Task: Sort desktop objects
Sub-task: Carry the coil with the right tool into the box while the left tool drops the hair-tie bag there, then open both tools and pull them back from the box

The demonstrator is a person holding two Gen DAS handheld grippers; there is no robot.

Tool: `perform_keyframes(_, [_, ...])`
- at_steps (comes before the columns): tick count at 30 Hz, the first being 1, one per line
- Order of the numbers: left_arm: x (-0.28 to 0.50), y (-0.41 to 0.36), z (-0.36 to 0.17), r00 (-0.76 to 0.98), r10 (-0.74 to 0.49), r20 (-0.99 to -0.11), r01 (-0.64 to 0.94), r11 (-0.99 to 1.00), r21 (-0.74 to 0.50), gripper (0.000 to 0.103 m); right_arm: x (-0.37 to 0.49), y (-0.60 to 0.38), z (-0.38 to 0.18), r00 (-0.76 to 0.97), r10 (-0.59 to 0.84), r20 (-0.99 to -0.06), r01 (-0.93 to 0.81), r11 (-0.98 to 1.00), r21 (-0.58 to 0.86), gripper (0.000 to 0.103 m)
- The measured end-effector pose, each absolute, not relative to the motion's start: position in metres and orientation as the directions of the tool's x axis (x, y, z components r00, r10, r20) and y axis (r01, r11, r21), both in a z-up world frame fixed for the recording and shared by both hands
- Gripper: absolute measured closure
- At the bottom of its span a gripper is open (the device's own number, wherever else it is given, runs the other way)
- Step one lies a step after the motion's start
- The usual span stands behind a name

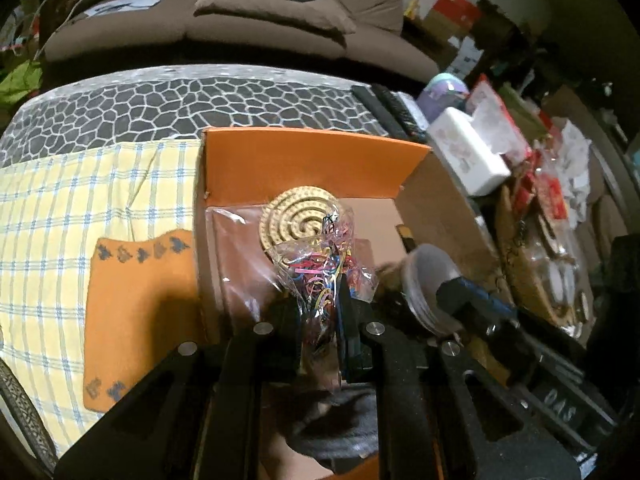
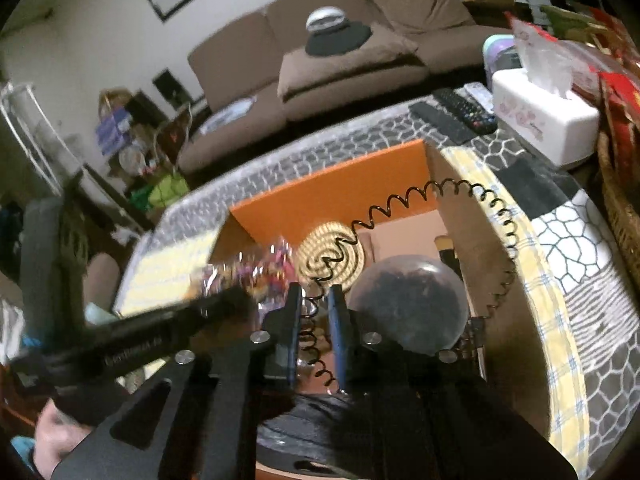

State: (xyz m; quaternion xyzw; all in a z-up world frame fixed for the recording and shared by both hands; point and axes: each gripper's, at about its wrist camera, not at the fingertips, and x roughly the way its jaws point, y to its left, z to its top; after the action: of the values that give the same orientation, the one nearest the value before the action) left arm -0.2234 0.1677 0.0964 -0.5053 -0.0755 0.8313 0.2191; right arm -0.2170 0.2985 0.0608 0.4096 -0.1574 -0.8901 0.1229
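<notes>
An open orange cardboard box [image 1: 312,160] [image 2: 332,188] lies under both grippers. Inside it are a tan spiral disc [image 1: 298,216] [image 2: 332,256] and a round clear-lidded tub of dark stuff [image 2: 408,304] [image 1: 428,280]. My left gripper [image 1: 316,304] is shut on a clear bag of coloured rubber bands [image 1: 320,272] and holds it over the box; its black body [image 2: 160,336] crosses the right wrist view. A black coiled cord [image 2: 440,188] runs between the fingers of my right gripper [image 2: 314,300], arcs over the box's right wall and has a gap beside it. The pads do not press on it.
The box sits on a yellow checked cloth [image 1: 80,200] over a stone-pattern table [image 1: 200,100]. An orange mat [image 1: 132,300] lies left of it. A white tissue box [image 2: 544,116], remotes [image 2: 456,116] and a cluttered wicker basket [image 1: 532,276] crowd the right. A brown sofa [image 2: 320,60] stands behind.
</notes>
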Motion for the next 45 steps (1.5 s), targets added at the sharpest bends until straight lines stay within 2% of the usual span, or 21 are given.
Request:
perform_keyframes(1, [-0.225, 0.166, 0.095, -0.397, 0.433, -0.809, -0.280, -0.897, -0.343, 0.089, -0.222, 0.296, 0.057, -0.615, -0.340, -0.712, 0.090, -0.927, 0.365, 0.078])
perform_keyframes(2, [-0.226, 0.165, 0.093, -0.392, 0.435, -0.810, -0.277, -0.896, -0.347, 0.087, -0.225, 0.294, 0.055, -0.606, -0.334, -0.722, 0.090, -0.931, 0.355, 0.069])
perform_keyframes(4, [-0.226, 0.162, 0.092, -0.386, 0.441, -0.810, -0.277, -0.893, -0.354, 0.081, -0.231, 0.295, 0.053, -0.593, -0.321, -0.738, 0.087, -0.937, 0.337, 0.066])
perform_keyframes(8, [-0.221, 0.158, 0.098, -0.401, 0.448, -0.799, -0.285, -0.890, -0.356, 0.062, -0.236, 0.299, 0.058, -0.573, -0.312, -0.758, 0.086, -0.942, 0.323, 0.054])
perform_keyframes(11, [-0.218, 0.154, 0.104, -0.401, 0.462, -0.791, -0.280, -0.884, -0.374, 0.061, -0.237, 0.309, 0.066, -0.564, -0.305, -0.767, 0.063, -0.942, 0.328, 0.046])
perform_keyframes(15, [-0.209, 0.155, 0.115, -0.400, 0.472, -0.786, -0.302, -0.877, -0.373, 0.060, -0.231, 0.322, 0.082, -0.584, -0.301, -0.754, 0.046, -0.940, 0.339, 0.046])
perform_keyframes(19, [-0.195, 0.150, 0.127, -0.407, 0.491, -0.770, -0.315, -0.867, -0.386, 0.047, -0.221, 0.335, 0.097, -0.601, -0.293, -0.744, 0.036, -0.939, 0.341, 0.046])
perform_keyframes(23, [-0.181, 0.142, 0.134, -0.401, 0.500, -0.767, -0.310, -0.862, -0.400, 0.041, -0.207, 0.336, 0.106, -0.603, -0.281, -0.747, 0.042, -0.946, 0.322, 0.044])
perform_keyframes(32, [-0.149, 0.118, 0.157, -0.417, 0.496, -0.762, -0.297, -0.866, -0.402, 0.034, -0.174, 0.310, 0.113, -0.590, -0.265, -0.763, 0.069, -0.958, 0.279, 0.034])
perform_keyframes(42, [-0.113, 0.078, 0.180, -0.447, 0.482, -0.753, -0.279, -0.875, -0.395, 0.029, -0.146, 0.282, 0.115, -0.579, -0.226, -0.783, 0.086, -0.972, 0.217, 0.031])
perform_keyframes(45, [-0.099, 0.067, 0.184, -0.458, 0.473, -0.753, -0.275, -0.880, -0.387, 0.023, -0.137, 0.272, 0.117, -0.581, -0.212, -0.786, 0.098, -0.977, 0.191, 0.031])
